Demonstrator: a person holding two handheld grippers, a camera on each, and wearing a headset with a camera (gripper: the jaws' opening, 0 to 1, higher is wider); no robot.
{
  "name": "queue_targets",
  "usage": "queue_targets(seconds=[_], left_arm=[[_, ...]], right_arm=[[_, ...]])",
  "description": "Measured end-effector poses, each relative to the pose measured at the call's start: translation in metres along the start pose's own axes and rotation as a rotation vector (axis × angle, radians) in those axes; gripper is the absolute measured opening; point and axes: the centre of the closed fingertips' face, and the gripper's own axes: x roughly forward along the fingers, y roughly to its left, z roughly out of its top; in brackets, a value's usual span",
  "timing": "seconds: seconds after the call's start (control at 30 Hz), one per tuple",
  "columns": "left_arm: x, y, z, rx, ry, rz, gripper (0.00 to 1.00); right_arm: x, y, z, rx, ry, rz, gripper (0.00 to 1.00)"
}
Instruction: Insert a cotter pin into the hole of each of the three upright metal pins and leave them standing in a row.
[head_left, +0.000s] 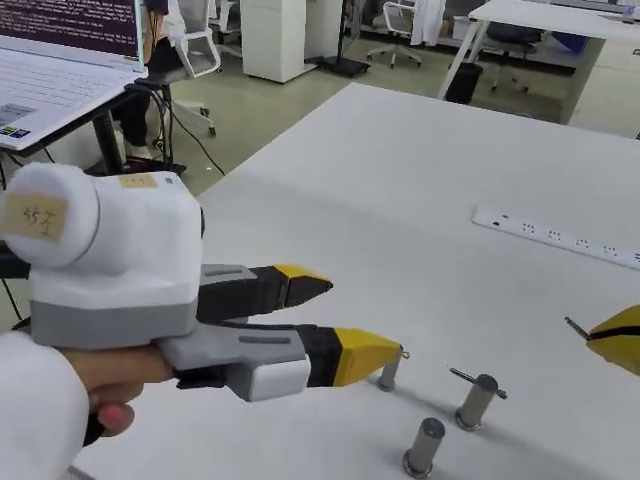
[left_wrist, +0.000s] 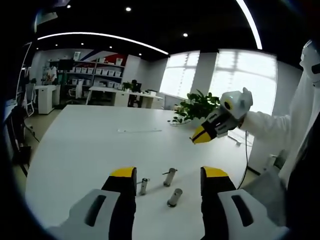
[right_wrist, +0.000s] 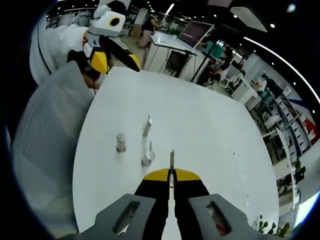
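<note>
Currently, over the white table (head_left: 420, 200), left tool (head_left: 360, 317) is spread just beside the left metal pin (head_left: 389, 374), right tool (head_left: 600, 338) at the right pinches a loose cotter pin (head_left: 576, 327); left metal pin and middle metal pin (head_left: 476, 401) carry cotter pins, near metal pin (head_left: 424, 446) stands plain.

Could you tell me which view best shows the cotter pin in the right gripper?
The right gripper view: the cotter pin juts from the shut right gripper. The head view catches just its end; in the left gripper view it is too small.
</note>
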Motion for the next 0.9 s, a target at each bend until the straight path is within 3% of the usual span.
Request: queue_targets(seconds=[0.2, 0.4, 0.67, 0.9], left_arm=[[0.012, -0.012, 0.003, -0.027, 0.002, -0.058, 0.37], [0.023, -0.018, 0.007, -0.033, -0.005, -0.073, 0.39], [0.037, -0.027, 0.010, -0.084, -0.028, -0.108, 0.33], [0.050, -0.036, 0.012, -0.050, -0.011, -0.139, 0.31]], right_arm=[[-0.005, 0.007, 0.009, -0.014, -0.038, -0.038, 0.00], [-0.005, 0.015, 0.020, -0.035, -0.067, -0.083, 0.00], [-0.005, 0.022, 0.035, -0.078, -0.089, -0.132, 0.00], [-0.007, 0.027, 0.047, -0.136, -0.104, -0.165, 0.00]])
